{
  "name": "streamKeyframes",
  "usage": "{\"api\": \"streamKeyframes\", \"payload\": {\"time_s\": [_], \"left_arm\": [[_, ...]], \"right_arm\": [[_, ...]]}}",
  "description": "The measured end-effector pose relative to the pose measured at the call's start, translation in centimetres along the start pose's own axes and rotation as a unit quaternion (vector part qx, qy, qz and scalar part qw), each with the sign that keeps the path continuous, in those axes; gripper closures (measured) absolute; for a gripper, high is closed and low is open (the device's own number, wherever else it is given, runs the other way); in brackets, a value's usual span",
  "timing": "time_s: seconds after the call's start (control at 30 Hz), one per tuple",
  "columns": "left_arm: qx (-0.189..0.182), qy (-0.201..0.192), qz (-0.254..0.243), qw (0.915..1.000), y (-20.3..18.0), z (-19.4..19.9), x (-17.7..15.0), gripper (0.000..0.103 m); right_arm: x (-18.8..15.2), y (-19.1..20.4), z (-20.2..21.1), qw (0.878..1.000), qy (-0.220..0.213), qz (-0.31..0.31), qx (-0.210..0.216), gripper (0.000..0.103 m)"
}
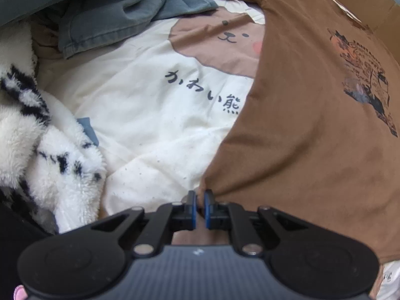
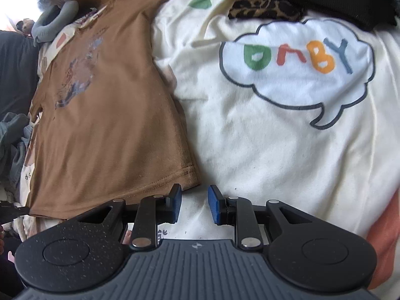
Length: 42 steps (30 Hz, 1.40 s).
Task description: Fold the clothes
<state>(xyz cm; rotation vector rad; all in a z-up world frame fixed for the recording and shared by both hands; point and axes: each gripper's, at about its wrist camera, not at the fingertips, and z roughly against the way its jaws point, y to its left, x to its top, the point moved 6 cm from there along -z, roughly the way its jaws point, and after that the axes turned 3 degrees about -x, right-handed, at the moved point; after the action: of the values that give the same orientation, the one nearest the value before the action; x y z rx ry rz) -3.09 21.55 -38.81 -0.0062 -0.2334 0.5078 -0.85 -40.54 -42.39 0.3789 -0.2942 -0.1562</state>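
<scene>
Blue-padded fingers of the left gripper (image 1: 199, 206) sit at the bottom centre of the left wrist view, drawn narrow and pinching the near corner of the brown T-shirt (image 1: 300, 125). From that pinch the shirt runs up and to the right of the frame, hem nearest the camera, printed chest (image 1: 365, 80) at right and the neck end toward the top; its long axis goes from the fingers away.

In the right wrist view the right gripper (image 2: 194, 203) stands with fingers a moderate gap apart, holding nothing. The shirt's other hem corner (image 2: 185, 177) lies just above and left of the left-hand finger, touching or nearly so. There the shirt stretches toward the upper left, spread flat on a cream bed cover (image 2: 250, 150).

The right gripper, I judge, needs only a short shift left to catch that corner.
</scene>
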Motion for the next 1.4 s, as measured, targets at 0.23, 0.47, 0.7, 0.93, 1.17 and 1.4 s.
{"api": "streamKeyframes", "payload": {"time_s": [0.23,0.47,0.7,0.93,1.17,1.4], "left_arm": [[-0.001,0.002,-0.006,1.0,0.8,0.0,0.1,0.096],[0.004,0.003,-0.006,1.0,0.5,0.1,0.0,0.096],[0.005,0.003,-0.005,1.0,0.4,0.2,0.0,0.096],[0.002,-0.002,-0.005,1.0,0.4,0.8,0.2,0.096],[-0.01,-0.01,-0.009,0.9999,0.4,2.1,0.7,0.096],[-0.041,-0.025,-0.035,0.9982,0.0,6.3,2.3,0.097]], "right_arm": [[0.2,-0.2,1.4,1.0,-0.03,-0.007,-0.002,0.073],[0.8,-0.3,-0.1,1.0,-0.016,0.004,0.004,0.073],[1.8,0.1,-2.3,1.0,0.003,0.003,0.013,0.073],[2.5,-0.1,-3.7,0.998,0.049,-0.021,0.016,0.076],[3.1,0.3,-3.0,0.996,0.082,-0.028,0.01,0.099],[4.9,2.6,1.5,0.997,0.076,-0.007,0.019,0.1]]}}
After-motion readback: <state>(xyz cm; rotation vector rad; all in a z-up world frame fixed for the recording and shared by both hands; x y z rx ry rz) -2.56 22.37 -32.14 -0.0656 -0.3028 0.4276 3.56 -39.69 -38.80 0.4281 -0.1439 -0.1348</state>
